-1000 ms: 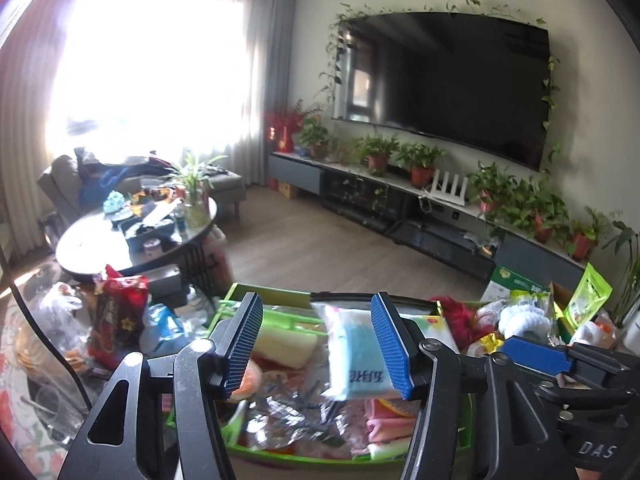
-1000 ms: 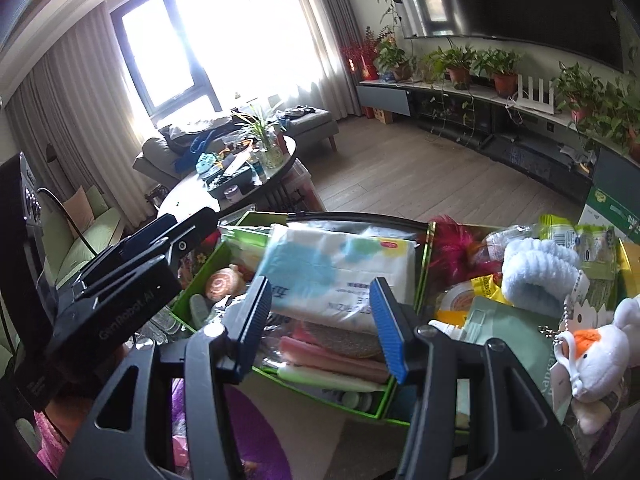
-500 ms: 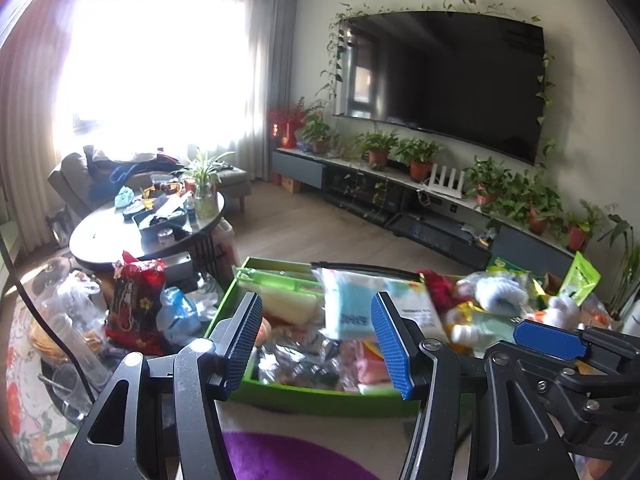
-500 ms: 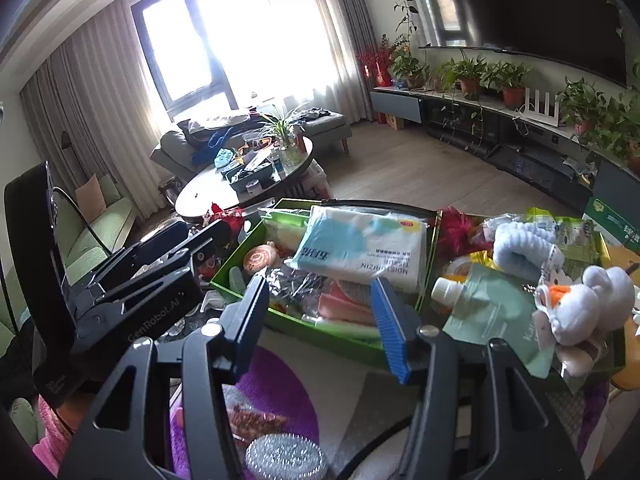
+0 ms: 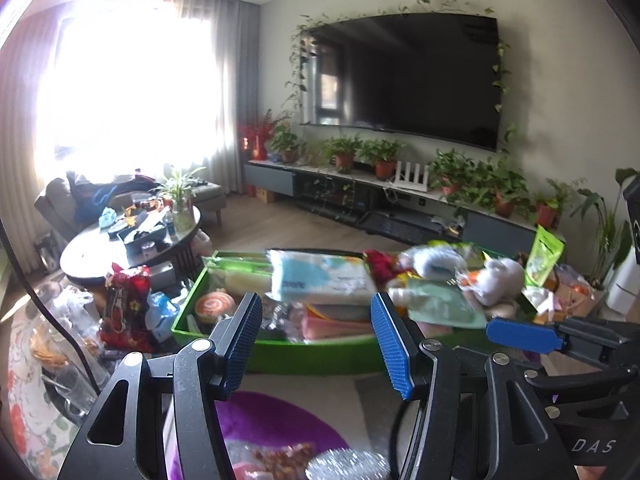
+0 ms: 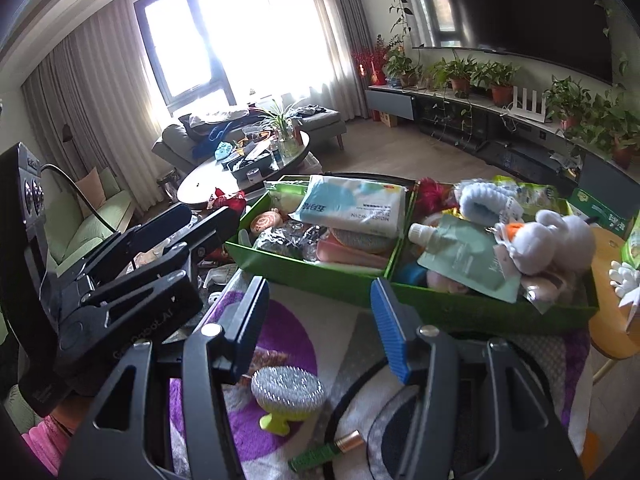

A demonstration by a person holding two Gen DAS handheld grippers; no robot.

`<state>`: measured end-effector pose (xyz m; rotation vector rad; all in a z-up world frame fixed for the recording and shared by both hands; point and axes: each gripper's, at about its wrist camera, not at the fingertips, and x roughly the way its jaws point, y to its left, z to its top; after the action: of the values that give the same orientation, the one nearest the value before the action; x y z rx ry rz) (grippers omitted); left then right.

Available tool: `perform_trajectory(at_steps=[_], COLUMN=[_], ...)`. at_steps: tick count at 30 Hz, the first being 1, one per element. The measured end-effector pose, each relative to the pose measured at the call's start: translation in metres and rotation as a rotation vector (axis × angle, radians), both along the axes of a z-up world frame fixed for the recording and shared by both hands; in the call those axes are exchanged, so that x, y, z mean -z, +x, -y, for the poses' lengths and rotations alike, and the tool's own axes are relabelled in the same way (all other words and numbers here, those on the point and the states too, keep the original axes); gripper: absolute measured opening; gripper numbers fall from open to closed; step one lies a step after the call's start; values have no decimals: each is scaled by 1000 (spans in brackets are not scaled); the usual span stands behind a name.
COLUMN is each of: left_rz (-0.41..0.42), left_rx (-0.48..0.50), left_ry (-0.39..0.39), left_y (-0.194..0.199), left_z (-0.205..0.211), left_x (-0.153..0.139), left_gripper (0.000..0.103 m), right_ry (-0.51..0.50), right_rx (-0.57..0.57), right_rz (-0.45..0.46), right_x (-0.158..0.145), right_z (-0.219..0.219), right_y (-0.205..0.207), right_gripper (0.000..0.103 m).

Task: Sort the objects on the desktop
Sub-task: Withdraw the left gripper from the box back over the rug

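Right gripper [image 6: 318, 326]: jaws apart, nothing between them, hovering over the patterned mat [image 6: 348, 344]. Left gripper [image 5: 316, 344]: jaws likewise apart and empty; its black body also shows at the left edge of the right wrist view.

Nearest, on the mat below the right gripper: a steel scrubber [image 6: 287, 392] on a yellow-green base, upright. Just beside it toward the camera, a thin green tube [image 6: 326, 450] with a copper-coloured cap, lying flat. A black cable [image 6: 352, 392] curves across the mat between the right gripper's fingers. In the left wrist view the scrubber [image 5: 346, 466] sits at the bottom edge, with a red-brown patterned item [image 5: 280, 456] touching or just beside it; cannot tell which.

Behind the mat: two green bins side by side. Left bin [image 6: 288, 266] holds a tissue pack [image 6: 354, 210] on top, foil packets [image 6: 288, 240] and pink items [image 6: 348, 254] under it. Right bin [image 6: 480, 310] holds a mint pouch [image 6: 466, 256] with white cap, a white plush [image 6: 552, 236] leaning on it, a blue fuzzy item [image 6: 480, 200] behind.

Left of the bins: a red snack bag [image 5: 126, 304], upright.

Far: round coffee table [image 6: 208, 178], sofa [image 6: 180, 140], TV [image 5: 408, 80] above a row of potted plants [image 5: 380, 156].
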<state>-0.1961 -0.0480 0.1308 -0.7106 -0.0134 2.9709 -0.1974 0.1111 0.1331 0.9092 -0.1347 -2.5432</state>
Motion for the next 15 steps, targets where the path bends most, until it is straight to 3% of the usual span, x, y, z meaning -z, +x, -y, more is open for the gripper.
perform_trajectory(at_steps=[15], left_rz=[26], left_rx=[41], left_ry=[39], left_y=[47], left_z=[-26], left_x=[5], left_gripper=[57], right_ry=[8], right_rx=[22], right_rz=[-21], right_x=[4], right_z=[-24], right_y=[58], right_gripper=[55])
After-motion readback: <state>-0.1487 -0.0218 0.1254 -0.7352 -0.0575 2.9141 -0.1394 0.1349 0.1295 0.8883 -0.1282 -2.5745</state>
